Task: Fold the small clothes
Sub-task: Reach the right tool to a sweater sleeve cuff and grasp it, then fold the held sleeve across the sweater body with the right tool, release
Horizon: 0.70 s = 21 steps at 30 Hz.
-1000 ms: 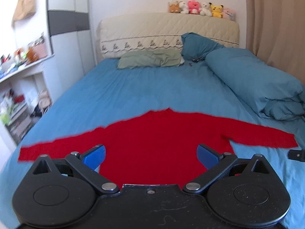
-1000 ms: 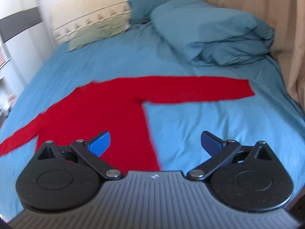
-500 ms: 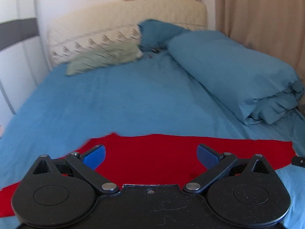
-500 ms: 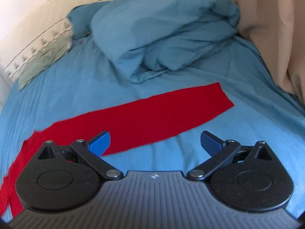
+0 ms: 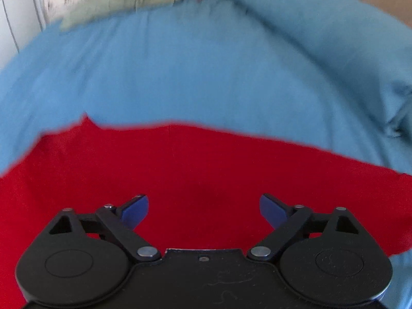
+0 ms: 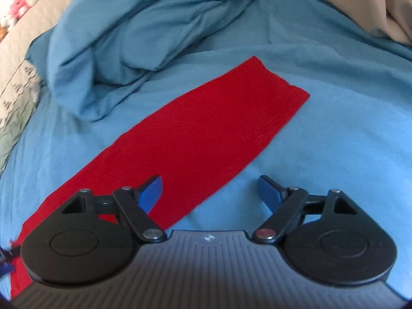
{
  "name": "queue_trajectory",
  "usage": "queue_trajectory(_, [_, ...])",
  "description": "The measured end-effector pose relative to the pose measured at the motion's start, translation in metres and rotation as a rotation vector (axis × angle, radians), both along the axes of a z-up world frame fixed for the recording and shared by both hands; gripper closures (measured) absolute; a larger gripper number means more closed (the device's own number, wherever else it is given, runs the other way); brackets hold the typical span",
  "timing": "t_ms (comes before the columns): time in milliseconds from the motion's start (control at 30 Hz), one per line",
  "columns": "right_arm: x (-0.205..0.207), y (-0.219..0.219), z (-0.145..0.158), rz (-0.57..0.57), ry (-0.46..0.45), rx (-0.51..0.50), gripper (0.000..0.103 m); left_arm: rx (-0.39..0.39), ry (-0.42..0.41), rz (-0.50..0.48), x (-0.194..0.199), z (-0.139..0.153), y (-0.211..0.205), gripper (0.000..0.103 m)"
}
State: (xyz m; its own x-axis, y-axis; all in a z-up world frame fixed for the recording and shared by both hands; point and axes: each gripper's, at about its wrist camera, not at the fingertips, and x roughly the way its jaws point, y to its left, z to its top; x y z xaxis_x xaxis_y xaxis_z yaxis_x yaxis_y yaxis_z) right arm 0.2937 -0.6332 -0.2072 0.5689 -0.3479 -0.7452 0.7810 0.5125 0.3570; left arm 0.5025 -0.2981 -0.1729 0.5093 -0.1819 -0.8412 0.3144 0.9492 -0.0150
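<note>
Showing: a red sweater (image 5: 206,175) spread flat on a blue bedsheet (image 5: 180,72).
Sleeve: one sleeve (image 6: 206,128) lies outstretched beside the folded duvet (image 6: 144,33), cuff (image 6: 285,87) nearest the curtain.
Left gripper (image 5: 204,206): jaws wide apart, empty, poised over the sweater's body.
Right gripper (image 6: 209,189): jaws wide apart, empty, above the sleeve's near edge.
Handling: probably light, soft and limp knit; likely to sag and stretch when lifted.
Suggested hold: pinch the cuff, then carry the sleeve across the body.

Black hand-held gripper (image 5: 204,209), blue fingertip pads (image 5: 136,209), silver pivot screws
</note>
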Motion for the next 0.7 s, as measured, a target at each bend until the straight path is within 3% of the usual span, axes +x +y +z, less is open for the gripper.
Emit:
queue_trajectory(67, [0.007,-0.003,0.000,-0.009,-0.022,-0.033,0.013,0.009,0.040,0.009,0.010,-0.017,-0.002,0.010])
queue_trajectory(133, [0.015,-0.005,0.002,-0.014,-0.009,-0.062,0.031,0.012,0.049,0.018,0.016,-0.026,-0.003,0.005])
queue_trajectory(167, [0.019,-0.006,0.003,-0.016,-0.003,-0.071,0.034,0.013,0.045,0.020,0.018,-0.027,-0.004,0.002])
queue_trajectory(200, [0.021,-0.007,0.005,-0.017,0.000,-0.078,0.045,0.019,0.049,0.020,0.020,-0.028,-0.005,0.000])
queue_trajectory(233, [0.023,-0.007,0.008,-0.014,0.005,-0.089,0.062,0.029,0.059,0.020,0.024,-0.030,-0.007,0.000])
queue_trajectory(300, [0.029,-0.007,0.014,0.001,0.011,-0.108,0.074,0.039,0.069,0.018,0.030,-0.032,-0.011,0.000])
queue_trajectory(400, [0.037,0.001,0.032,0.033,-0.002,-0.140,0.078,0.044,0.083,0.005,0.036,-0.029,-0.012,0.000])
queue_trajectory(500, [0.050,0.018,0.060,0.103,-0.058,-0.166,0.078,-0.015,0.092,0.006,0.036,-0.018,-0.001,0.000])
queue_trajectory(700, [0.109,0.101,0.128,0.377,-0.202,-0.221,0.079,-0.059,0.021,0.056,0.042,0.029,0.063,0.000])
